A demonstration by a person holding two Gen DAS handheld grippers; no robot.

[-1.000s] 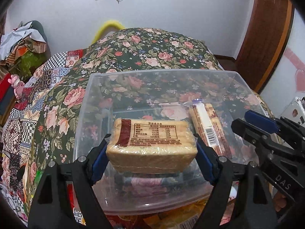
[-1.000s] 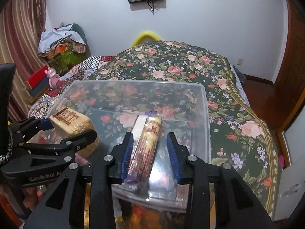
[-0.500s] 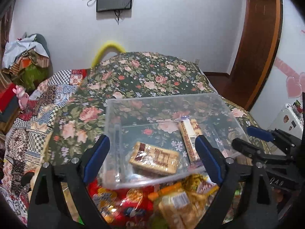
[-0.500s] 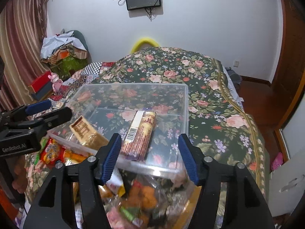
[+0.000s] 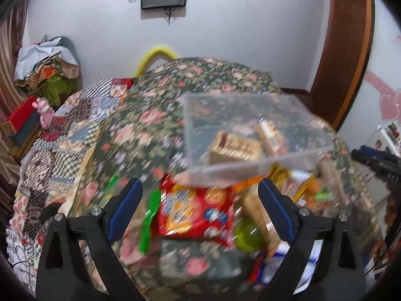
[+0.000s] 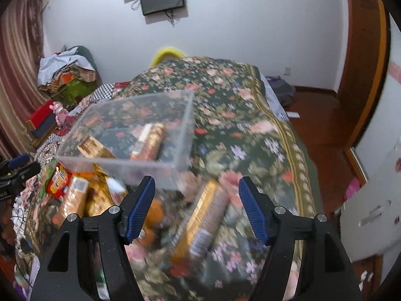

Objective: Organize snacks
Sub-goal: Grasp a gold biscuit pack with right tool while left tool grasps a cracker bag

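Observation:
A clear plastic bin (image 5: 195,138) (image 6: 185,135) sits on the floral bedspread. It holds a tan wafer pack (image 5: 235,148) (image 6: 94,146) and a long brown biscuit tube (image 5: 269,133) (image 6: 150,141). My left gripper (image 5: 199,210) is open and empty, pulled back above a red snack bag (image 5: 193,213). My right gripper (image 6: 196,209) is open and empty above a gold and brown biscuit tube (image 6: 200,220) on the bed. Both views are blurred.
More snack packs lie in a pile (image 6: 75,193) in front of the bin, with green packaging (image 5: 149,220) to the left. A checkered quilt (image 5: 62,145) and clutter lie to the left. A wooden door frame (image 6: 363,75) stands right.
Both grippers let go of their snacks, which now lie in the bin. Both have opened wide and pulled back and up, bringing the snack pile into view.

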